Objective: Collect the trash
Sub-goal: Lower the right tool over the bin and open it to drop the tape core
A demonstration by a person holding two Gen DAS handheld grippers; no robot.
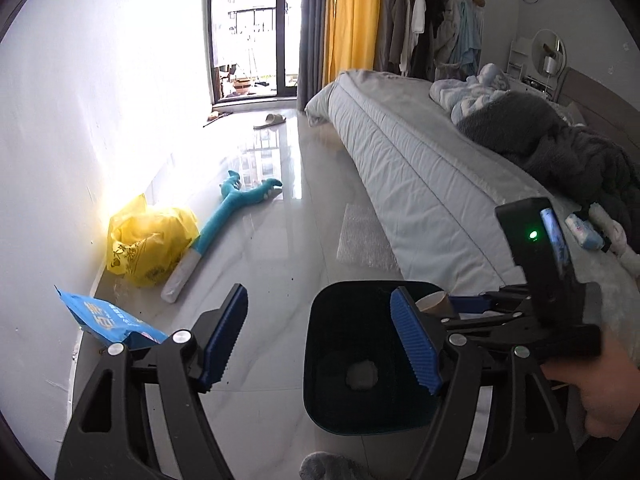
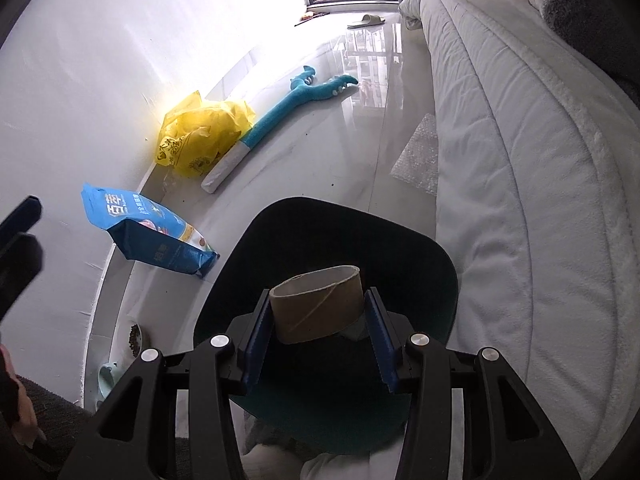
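My right hand-held gripper (image 2: 318, 346) clamps a cardboard tube (image 2: 318, 304) above the dark bin (image 2: 420, 248) beside the bed (image 2: 520, 160); my left hand-held gripper (image 1: 320, 340) hangs spread and empty. Next, I judge: release the tube inside.

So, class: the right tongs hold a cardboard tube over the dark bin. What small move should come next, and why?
Probably open the right tongs: the cardboard tube is clamped directly above the bin, so releasing should drop it inside.

A white wall (image 1: 100, 120) and glossy pale floor (image 1: 288, 208) flank a grey-quilted bed (image 1: 420, 184), daylight entering the balcony door (image 1: 248, 32).
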